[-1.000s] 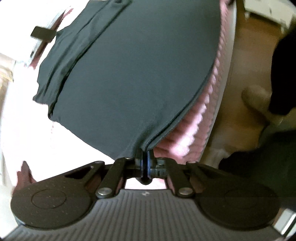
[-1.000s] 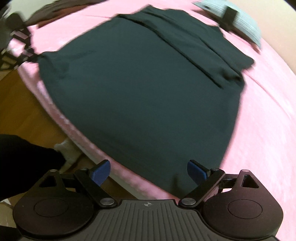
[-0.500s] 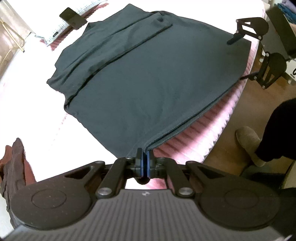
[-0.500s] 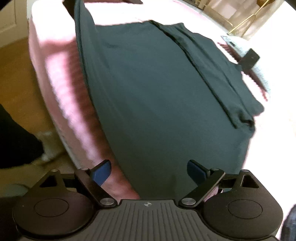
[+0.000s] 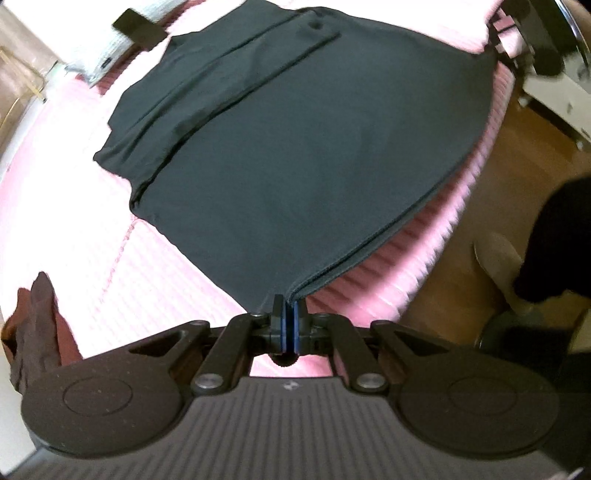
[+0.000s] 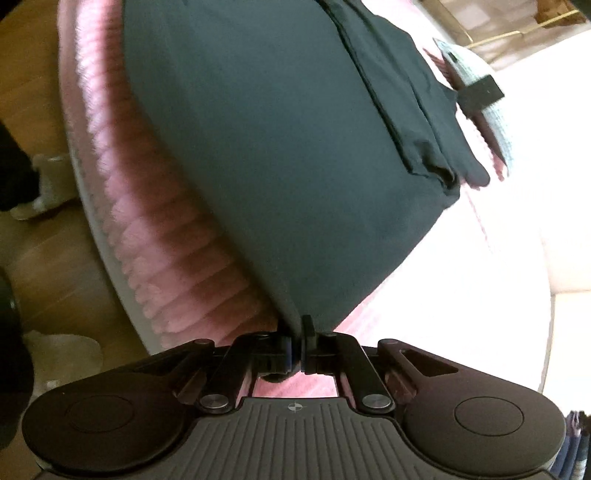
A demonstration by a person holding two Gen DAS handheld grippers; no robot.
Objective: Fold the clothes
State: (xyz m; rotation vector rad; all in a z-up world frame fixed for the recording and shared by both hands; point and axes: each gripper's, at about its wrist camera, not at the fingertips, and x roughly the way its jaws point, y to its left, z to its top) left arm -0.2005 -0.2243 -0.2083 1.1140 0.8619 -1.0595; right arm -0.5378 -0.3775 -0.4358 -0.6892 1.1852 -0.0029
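Observation:
A dark grey-green garment (image 5: 303,147) lies spread on a pink ribbed bed cover (image 5: 129,266), its far side folded into a long strip. My left gripper (image 5: 289,306) is shut on the garment's near hem corner at the bed's edge. In the right wrist view the same garment (image 6: 288,140) fills the middle. My right gripper (image 6: 295,332) is shut on the other hem corner, where the cloth hangs over the pink cover (image 6: 155,236).
A black phone (image 5: 138,27) lies on a pale folded cloth (image 5: 92,59) at the far side; the phone also shows in the right wrist view (image 6: 480,92). A brown garment (image 5: 33,325) lies at the left. Wood floor (image 5: 509,177) and a person's slipper (image 5: 502,266) lie beside the bed.
My right gripper was open above the hem and has closed on the corner of the garment. My left gripper has stayed shut on its corner.

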